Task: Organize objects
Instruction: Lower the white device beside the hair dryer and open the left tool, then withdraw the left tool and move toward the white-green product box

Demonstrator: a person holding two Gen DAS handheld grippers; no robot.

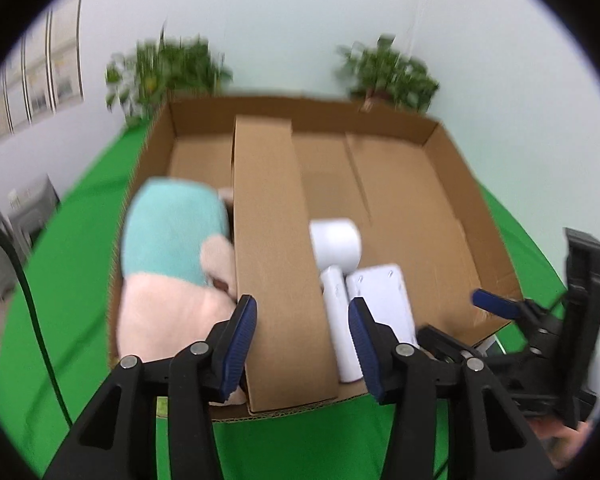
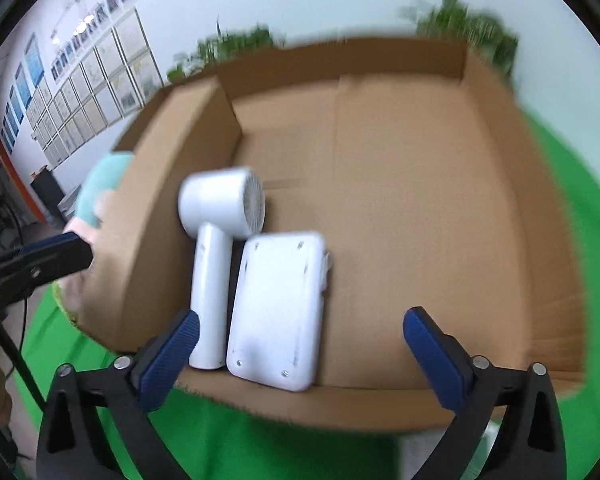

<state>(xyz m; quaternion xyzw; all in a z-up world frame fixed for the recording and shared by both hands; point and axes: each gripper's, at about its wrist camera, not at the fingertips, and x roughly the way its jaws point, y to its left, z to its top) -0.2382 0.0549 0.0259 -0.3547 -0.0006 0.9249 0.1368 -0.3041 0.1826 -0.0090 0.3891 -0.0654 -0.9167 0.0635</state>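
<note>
Both claws, left claw (image 1: 302,344) and right claw (image 2: 300,356), gape wide, gripping nothing.

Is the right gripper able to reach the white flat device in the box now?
Probably yes. The right gripper is open and empty, just over the near wall of the box. The white flat device lies uncovered beside the hair dryer.
</note>
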